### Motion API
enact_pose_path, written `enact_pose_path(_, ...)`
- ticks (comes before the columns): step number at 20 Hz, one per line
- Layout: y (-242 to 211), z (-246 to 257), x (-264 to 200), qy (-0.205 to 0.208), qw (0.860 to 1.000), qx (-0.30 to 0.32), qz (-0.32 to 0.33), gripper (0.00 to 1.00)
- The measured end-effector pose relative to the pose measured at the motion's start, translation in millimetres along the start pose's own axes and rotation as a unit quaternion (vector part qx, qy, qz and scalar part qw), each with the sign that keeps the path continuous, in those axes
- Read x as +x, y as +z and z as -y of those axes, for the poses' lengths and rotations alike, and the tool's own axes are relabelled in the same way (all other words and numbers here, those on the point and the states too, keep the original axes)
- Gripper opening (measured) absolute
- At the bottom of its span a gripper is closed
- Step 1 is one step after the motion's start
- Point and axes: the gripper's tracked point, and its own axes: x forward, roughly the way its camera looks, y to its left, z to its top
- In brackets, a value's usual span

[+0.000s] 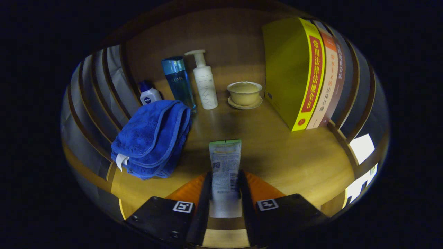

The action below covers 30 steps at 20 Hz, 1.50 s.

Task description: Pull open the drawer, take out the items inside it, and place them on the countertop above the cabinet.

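a tube [225, 162] is clamped between both fingers of the hand-held gripper [225, 188], over the surface [294, 155]. if released tilted, it could topple toward the towel [152, 138] at 9 o'clock.

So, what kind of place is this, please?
Probably a wooden countertop in a home-style setting: a pump bottle, a folded blue towel and upright books stand there. The hand-held gripper is shut on a tube.
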Motion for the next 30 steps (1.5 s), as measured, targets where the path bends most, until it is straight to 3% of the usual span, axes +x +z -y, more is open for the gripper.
enact_pose_path(2,1.6,1.4,-1.1,-0.001,1.000,0.002,0.004,0.61)
enact_pose_path(7,-2.3,-5.2,-3.4,0.008,1.000,-0.001,-0.003,1.00)
enact_pose_path(13,11.7,-6.6,-34.6,0.005,0.999,-0.009,0.040,1.00)
enact_pose_path(21,33.3,-29.7,-145.8,0.034,0.984,-0.077,0.158,0.99)
enact_pose_path(25,18.1,-34.8,-192.3,0.051,0.973,-0.098,0.201,0.99)
enact_pose_path(30,-33.0,-37.5,-233.5,0.088,0.961,-0.092,0.246,0.99)
